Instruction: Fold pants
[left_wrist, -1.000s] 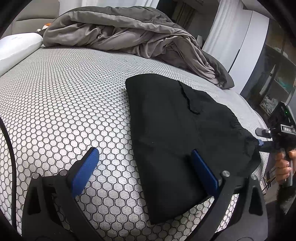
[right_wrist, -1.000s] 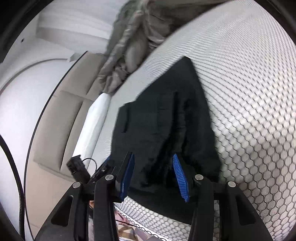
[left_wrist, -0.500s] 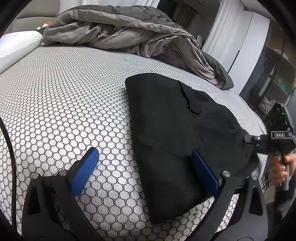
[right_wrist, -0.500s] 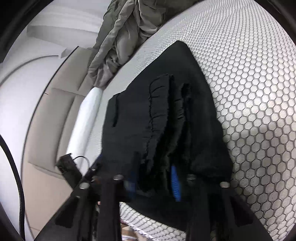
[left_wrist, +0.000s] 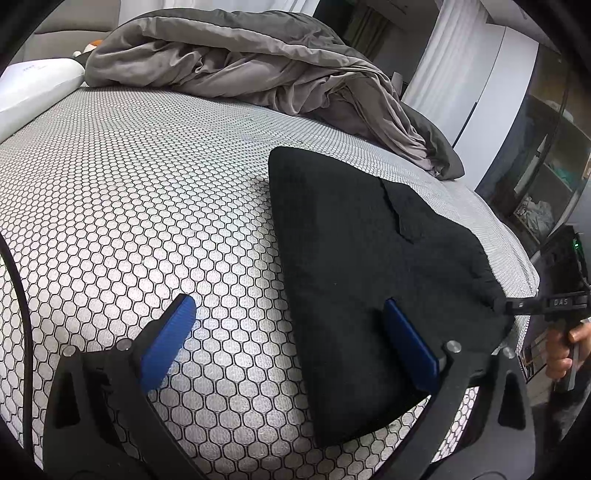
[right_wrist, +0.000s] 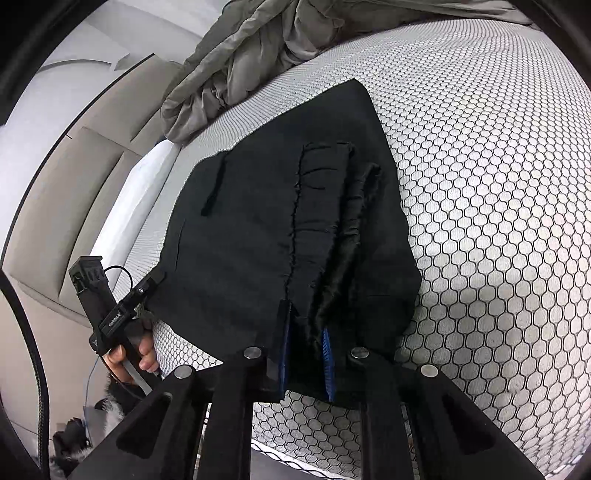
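Right gripper (right_wrist: 306, 363), just closing, pinches the gathered waistband of black pants (right_wrist: 295, 221), apparently lengthwise across the mattress (right_wrist: 498, 184).

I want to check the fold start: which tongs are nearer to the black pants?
Right. The right tongs are shut on the edge of the black pants; the left tongs are open, one finger over the pants' edge.

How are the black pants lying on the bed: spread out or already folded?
Partly folded. The black pants lie as a short, layered rectangle on the bed, with the gathered waistband edge pinched in the right claw.
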